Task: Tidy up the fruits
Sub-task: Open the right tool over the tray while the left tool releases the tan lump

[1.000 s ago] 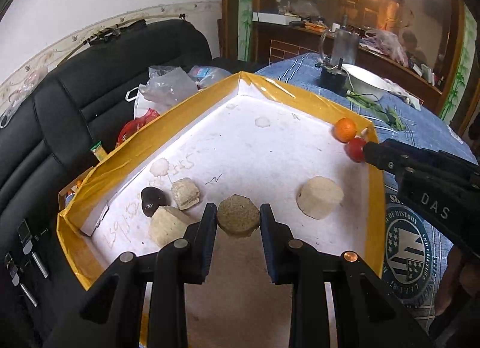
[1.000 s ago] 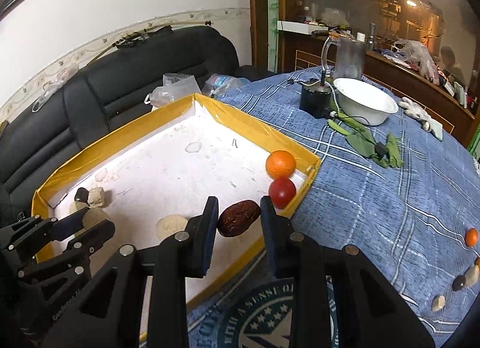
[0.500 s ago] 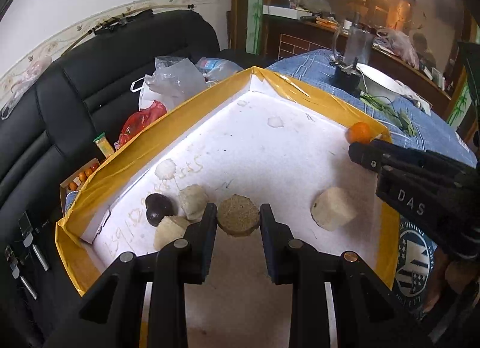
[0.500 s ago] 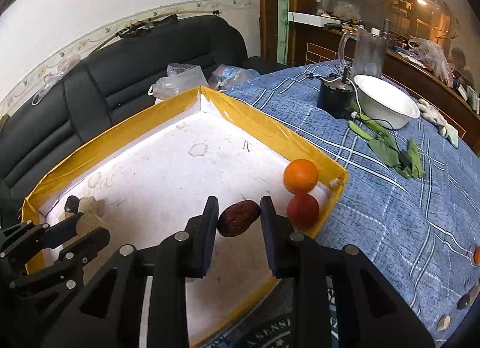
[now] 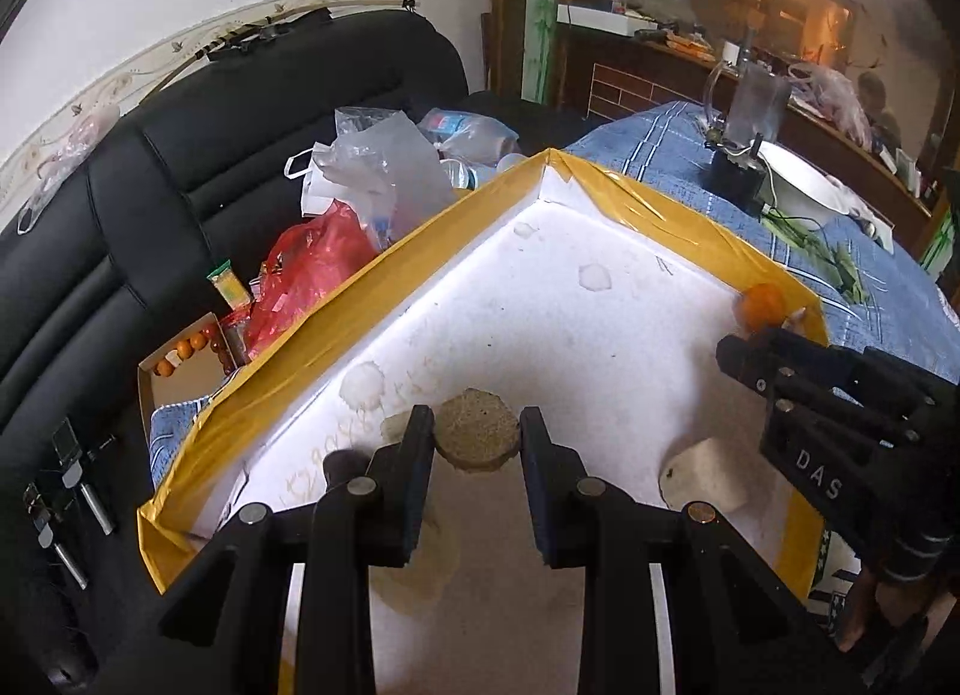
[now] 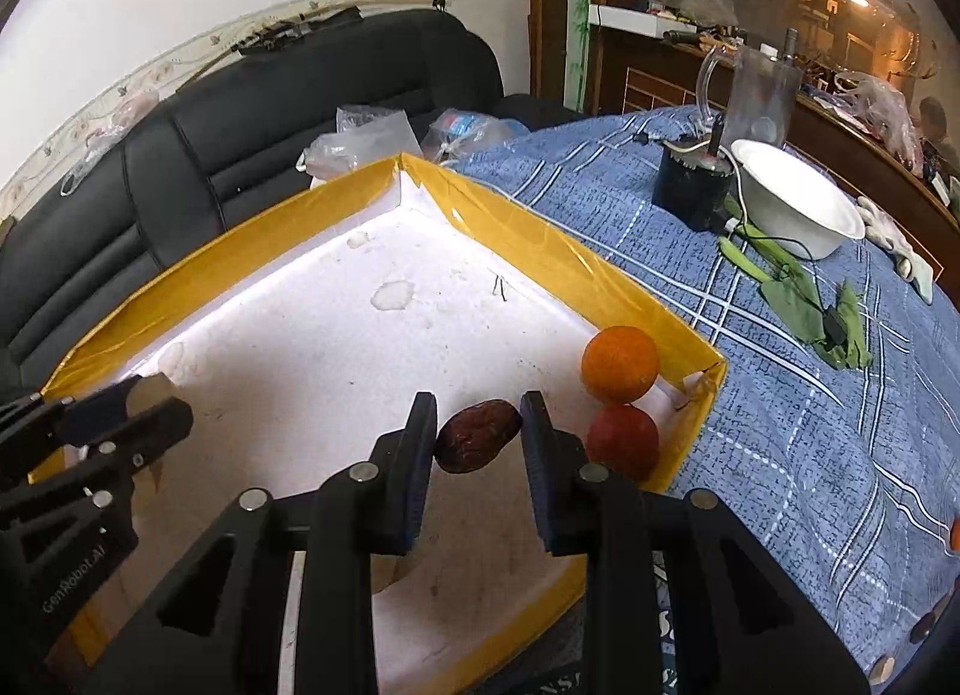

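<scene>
Advanced over the yellow-rimmed white tray (image 6: 528,242), the right gripper (image 6: 478,437) clamps a brown date (image 6: 478,435), the left gripper (image 5: 477,437) a tan round slice (image 5: 477,436); at 2 o'clock sit tomato (image 6: 623,438), then orange (image 6: 620,363).

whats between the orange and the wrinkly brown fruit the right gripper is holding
In the right wrist view, a red fruit sits between them: just below the orange, seemingly touching it, and right of the brown fruit in the right hand-held gripper.

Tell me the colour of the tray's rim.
Yellow; the tray rim shows best in the right wrist view.
</scene>
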`<state>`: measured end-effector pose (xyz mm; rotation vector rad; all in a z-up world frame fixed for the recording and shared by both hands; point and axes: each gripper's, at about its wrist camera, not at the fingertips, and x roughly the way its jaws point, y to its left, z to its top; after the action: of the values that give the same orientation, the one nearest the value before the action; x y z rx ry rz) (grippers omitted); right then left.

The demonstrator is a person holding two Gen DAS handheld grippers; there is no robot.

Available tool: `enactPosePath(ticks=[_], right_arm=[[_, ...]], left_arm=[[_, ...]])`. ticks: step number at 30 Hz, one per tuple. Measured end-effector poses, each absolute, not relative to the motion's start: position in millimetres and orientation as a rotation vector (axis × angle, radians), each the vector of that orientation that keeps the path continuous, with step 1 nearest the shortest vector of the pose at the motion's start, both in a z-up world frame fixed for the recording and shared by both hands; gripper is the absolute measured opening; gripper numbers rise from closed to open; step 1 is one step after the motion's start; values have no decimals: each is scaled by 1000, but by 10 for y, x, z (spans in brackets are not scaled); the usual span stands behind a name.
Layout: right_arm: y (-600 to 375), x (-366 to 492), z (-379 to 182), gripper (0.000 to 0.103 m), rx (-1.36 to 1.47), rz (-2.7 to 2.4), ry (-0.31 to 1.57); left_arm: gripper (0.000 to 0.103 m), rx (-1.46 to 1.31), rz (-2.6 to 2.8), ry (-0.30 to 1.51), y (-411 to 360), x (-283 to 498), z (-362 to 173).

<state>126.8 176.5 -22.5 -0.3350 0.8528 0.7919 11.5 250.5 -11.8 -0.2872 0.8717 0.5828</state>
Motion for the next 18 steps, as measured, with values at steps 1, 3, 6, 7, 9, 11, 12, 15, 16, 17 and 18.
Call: enactPosePath(ticks=[1,3,6,7,9,11,12,15,16,17,18], right_arm=[[1775,1280,-239,31,-337,792,857],[1784,1295,-262,31,-341,791,865],[1793,1313,-297,31,-346,789,875],[1794,1317,-309,31,-349,787,878],[1797,1327,-329,31,-352,783,888],[1790,1337,-348,31,-350,778,894],[1786,1342,-360,31,-351,776,899],[1776,1343,-376,31,-349,777,901],[1775,1340,-375,31,-348,776,901],[1780,1341,-375,31,-348,774,901],[1780,1337,-373,31,-349,771,901]], left_arm=[[28,-281,581,875,2505,130,-119],[28,-273,580,880,2508,155,-112],[28,-273,578,888,2526,184,-121],[28,-273,575,889,2527,189,-124],[28,-262,570,899,2511,216,-131],[29,-255,546,920,2490,247,-155],[29,-256,544,934,2487,259,-174],[29,-276,540,952,2493,258,-217],[29,-274,542,953,2488,252,-216],[29,-275,541,954,2486,248,-216],[29,-279,540,951,2488,237,-213]])
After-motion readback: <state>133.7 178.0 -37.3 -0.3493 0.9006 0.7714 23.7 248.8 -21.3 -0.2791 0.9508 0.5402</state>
